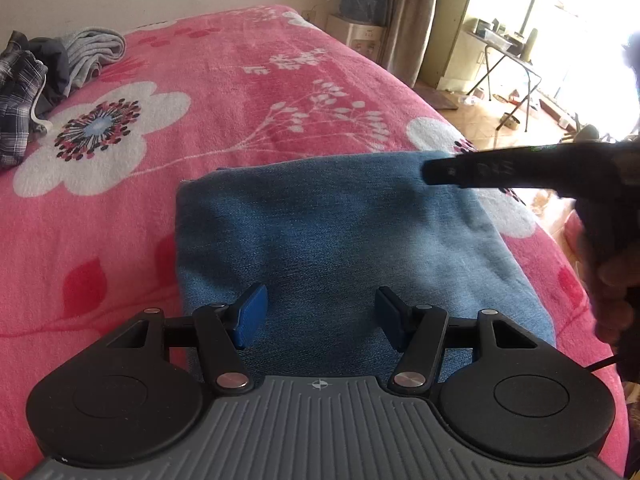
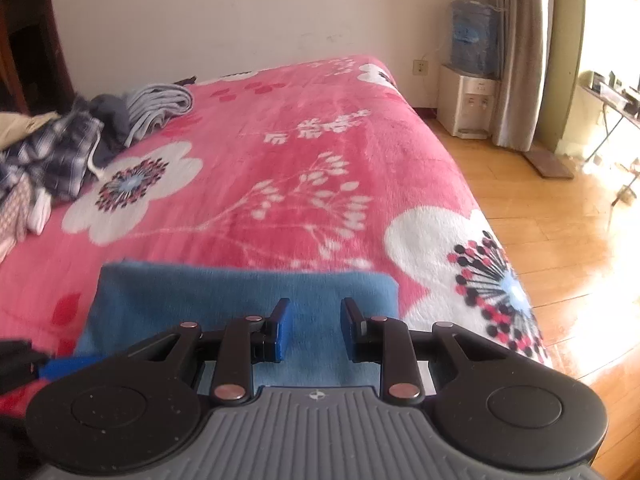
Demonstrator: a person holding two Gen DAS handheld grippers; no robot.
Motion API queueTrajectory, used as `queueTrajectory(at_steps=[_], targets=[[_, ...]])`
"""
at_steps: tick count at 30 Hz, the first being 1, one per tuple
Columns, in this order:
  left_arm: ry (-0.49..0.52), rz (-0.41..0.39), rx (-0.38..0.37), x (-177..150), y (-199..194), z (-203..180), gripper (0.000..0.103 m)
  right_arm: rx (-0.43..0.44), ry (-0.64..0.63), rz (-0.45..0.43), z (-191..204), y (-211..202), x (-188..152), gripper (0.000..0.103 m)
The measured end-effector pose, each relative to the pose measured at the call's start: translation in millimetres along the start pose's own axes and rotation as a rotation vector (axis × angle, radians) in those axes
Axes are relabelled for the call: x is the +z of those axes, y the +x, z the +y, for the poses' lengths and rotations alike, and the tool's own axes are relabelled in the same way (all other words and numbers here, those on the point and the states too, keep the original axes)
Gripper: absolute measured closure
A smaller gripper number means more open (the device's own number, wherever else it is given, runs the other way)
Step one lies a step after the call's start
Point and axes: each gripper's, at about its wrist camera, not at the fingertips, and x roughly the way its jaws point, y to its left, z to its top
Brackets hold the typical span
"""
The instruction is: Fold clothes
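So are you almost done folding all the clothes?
Not yet. The blue jeans look folded flat on the pink blanket. Both the left gripper and right gripper hang open over them, holding nothing. The pile of clothes at the far end looks unfolded.

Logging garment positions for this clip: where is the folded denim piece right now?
The folded denim piece lies on the pink floral blanket near the bed's right edge, directly ahead of both open grippers; the unfolded clothes pile sits far off to its left.
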Motion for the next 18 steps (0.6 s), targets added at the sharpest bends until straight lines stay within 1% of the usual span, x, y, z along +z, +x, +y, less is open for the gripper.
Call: queueTrajectory(at_steps=[4, 11, 14, 16, 18], targets=[[0.002, -0.001, -0.001, 0, 0, 0, 0.044, -0.006, 0.007, 0.027, 0, 19, -2, 0.074], [0.014, -0.007, 0.004, -2, 0, -1, 0.043, 0.049, 0.058, -0.042, -11, -2, -4, 0.073], [0.041, -0.018, 0.002, -1, -2, 0, 0.043, 0.072, 0.079, -0.071, -16, -11, -4, 0.073], [0.028, -0.043, -0.003, -1, -7, 8, 0.044, 0.088, 0.094, -0.091, -19, -17, -5, 0.064], [-0.017, -0.082, -0.030, -2, -16, 26, 0.044, 0.104, 0.108, -0.110, -22, -23, -5, 0.049]])
